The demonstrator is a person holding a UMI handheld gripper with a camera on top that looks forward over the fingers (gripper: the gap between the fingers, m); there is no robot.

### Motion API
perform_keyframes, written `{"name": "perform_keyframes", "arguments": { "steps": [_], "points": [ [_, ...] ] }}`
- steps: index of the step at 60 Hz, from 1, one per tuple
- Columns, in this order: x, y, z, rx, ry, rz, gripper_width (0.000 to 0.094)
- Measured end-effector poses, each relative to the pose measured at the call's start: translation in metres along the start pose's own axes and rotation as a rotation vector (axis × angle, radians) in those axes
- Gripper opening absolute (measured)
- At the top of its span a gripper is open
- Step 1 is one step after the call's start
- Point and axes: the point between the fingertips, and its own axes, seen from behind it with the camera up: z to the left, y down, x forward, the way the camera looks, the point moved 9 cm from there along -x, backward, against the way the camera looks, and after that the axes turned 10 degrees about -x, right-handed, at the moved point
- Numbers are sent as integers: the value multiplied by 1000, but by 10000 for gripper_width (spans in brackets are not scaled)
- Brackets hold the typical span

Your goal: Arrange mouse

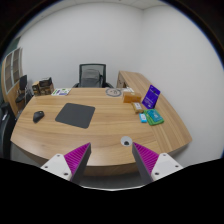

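Mouse (38, 116) sits far off, beyond the claw's left finger, on the wooden table (100, 135), left of the dark mat (76, 113). The claw (111, 160) hangs spread wide with nothing between its pink pads. A small white round thing (126, 142) lies just ahead between the fingers, too small to identify. Beyond the right finger stand a purple card (151, 96) and a teal item (153, 117). An office chair (92, 76) waits at the far side against white walls.
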Motion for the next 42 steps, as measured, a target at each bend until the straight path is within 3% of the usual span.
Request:
{"name": "perform_keyframes", "arguments": {
  "steps": [17,42],
  "points": [
    [4,-16,39,-44,-47,-12,862],
    [3,-45,158,-92,-157,-39,864]
  ]
}}
